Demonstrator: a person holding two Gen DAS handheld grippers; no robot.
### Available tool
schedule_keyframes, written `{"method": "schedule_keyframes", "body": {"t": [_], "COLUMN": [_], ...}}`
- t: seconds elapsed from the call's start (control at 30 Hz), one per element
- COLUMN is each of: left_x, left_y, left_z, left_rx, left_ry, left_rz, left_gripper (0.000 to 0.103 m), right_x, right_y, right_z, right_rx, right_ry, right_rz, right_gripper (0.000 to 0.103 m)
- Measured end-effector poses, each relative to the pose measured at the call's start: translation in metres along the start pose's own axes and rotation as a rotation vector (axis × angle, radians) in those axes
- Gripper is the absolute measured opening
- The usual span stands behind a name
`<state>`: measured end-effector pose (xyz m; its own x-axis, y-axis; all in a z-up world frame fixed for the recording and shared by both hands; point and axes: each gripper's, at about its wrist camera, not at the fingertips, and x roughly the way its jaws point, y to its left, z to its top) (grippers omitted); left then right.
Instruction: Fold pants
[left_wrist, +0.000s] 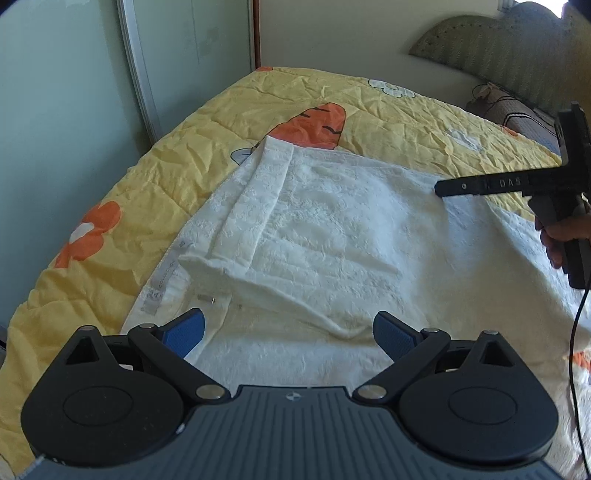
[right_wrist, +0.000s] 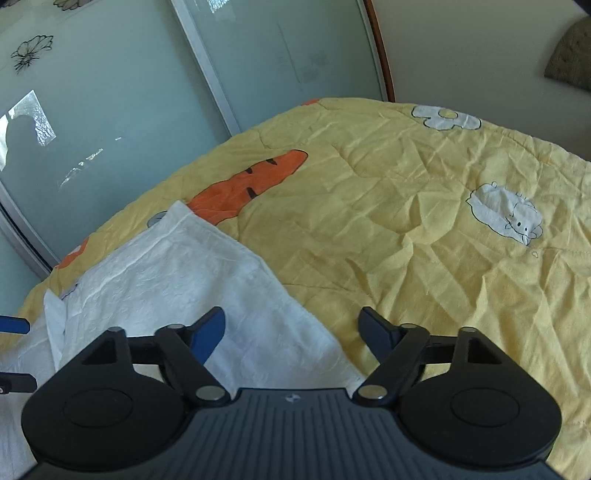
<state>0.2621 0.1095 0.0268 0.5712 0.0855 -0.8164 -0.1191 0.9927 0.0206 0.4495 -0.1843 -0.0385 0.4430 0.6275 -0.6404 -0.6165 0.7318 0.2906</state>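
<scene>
We have the white pants (left_wrist: 332, 236) flat on the yellow bedspread (left_wrist: 155, 158), one fold in — more folds left. Left gripper (left_wrist: 289, 334) and right gripper (right_wrist: 291, 330) both spread wide, holding nothing.

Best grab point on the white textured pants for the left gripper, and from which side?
Likely the raised fold ridge of the white textured pants, just ahead of the open left gripper. Come straight forward and down from the near edge: the ridge stands off the yellow quilted bedspread, so the fingers can straddle it; the flat areas offer no edge.
</scene>
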Motion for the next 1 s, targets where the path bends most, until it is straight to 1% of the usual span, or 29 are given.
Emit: {"method": "schedule_keyframes", "body": {"t": [0.03,0.07,0.1,0.13,0.17,0.2,0.27,0.37,0.43,0.47,0.53,0.63,0.7,0.73,0.77,0.8,0.83,0.87,0.9,0.93,0.97,1.0], "left_x": [0.007,0.014,0.022,0.030,0.042,0.050,0.063,0.063,0.052,0.046,0.032,0.018,0.017,0.018,0.018,0.018,0.017,0.013,0.007,0.000,-0.009,-0.017], "left_y": [0.003,0.006,0.011,0.015,0.020,0.027,0.037,0.044,0.046,0.046,0.045,0.048,0.048,0.048,0.047,0.045,0.044,0.042,0.040,0.038,0.035,0.033], "left_z": [0.008,0.016,0.026,0.034,0.041,0.048,0.056,0.057,0.055,0.054,0.053,0.050,0.052,0.058,0.062,0.065,0.067,0.065,0.062,0.060,0.059,0.057], "left_rx": [-0.030,-0.067,-0.111,-0.158,-0.232,-0.307,-0.429,-0.529,-0.551,-0.548,-0.546,-0.583,-0.617,-0.646,-0.672,-0.682,-0.687,-0.682,-0.655,-0.607,-0.533,-0.453], "left_ry": [0.010,0.012,0.015,0.035,0.071,0.090,0.107,0.097,0.066,0.047,-0.003,-0.079,-0.122,-0.140,-0.150,-0.144,-0.117,-0.087,-0.080,-0.086,-0.101,-0.119], "left_rz": [-0.011,-0.032,-0.063,-0.081,-0.113,-0.157,-0.213,-0.278,-0.331,-0.343,-0.326,-0.315,-0.306,-0.287,-0.276,-0.279,-0.292,-0.311,-0.327,-0.321,-0.284,-0.218], "left_gripper": [0.098,0.099,0.099,0.098,0.098,0.098,0.097,0.095,0.096,0.096,0.096,0.097,0.097,0.096,0.097,0.097,0.096,0.096,0.096,0.096,0.097,0.097], "right_x": [0.002,0.001,0.000,-0.004,-0.007,-0.013,-0.028,-0.047,-0.058,-0.062,-0.070,-0.077,-0.073,-0.072,-0.071,-0.072,-0.075,-0.077,-0.077,-0.074,-0.068,-0.063], "right_y": [-0.001,0.000,0.006,0.016,0.026,0.039,0.072,0.120,0.152,0.163,0.181,0.201,0.207,0.204,0.198,0.190,0.180,0.168,0.151,0.134,0.111,0.095], "right_z": [0.001,0.000,-0.003,-0.007,-0.011,-0.015,-0.028,-0.056,-0.082,-0.094,-0.114,-0.136,-0.141,-0.137,-0.128,-0.120,-0.111,-0.100,-0.085,-0.070,-0.054,-0.044], "right_rx": [0.001,-0.007,-0.039,-0.105,-0.158,-0.224,-0.382,-0.597,-0.751,-0.806,-0.876,-0.936,-0.952,-0.928,-0.862,-0.817,-0.771,-0.712,-0.645,-0.581,-0.518,-0.475], "right_ry": [0.008,0.018,0.018,0.007,-0.006,-0.031,-0.091,-0.138,-0.151,-0.150,-0.155,-0.145,-0.135,-0.129,-0.116,-0.147,-0.182,-0.182,-0.177,-0.185,-0.168,-0.168], "right_rz": [0.034,0.053,0.029,-0.016,-0.038,-0.075,-0.148,-0.212,-0.249,-0.262,-0.252,-0.242,-0.236,-0.223,-0.212,-0.228,-0.249,-0.248,-0.244,-0.238,-0.189,-0.154], "right_gripper": [0.054,0.032,0.023,0.018,0.012,0.010,0.008,0.007,0.006,0.006,0.002,0.001,0.001,0.001,0.002,0.002,0.003,0.013,0.041,0.064,0.103,0.102]}}
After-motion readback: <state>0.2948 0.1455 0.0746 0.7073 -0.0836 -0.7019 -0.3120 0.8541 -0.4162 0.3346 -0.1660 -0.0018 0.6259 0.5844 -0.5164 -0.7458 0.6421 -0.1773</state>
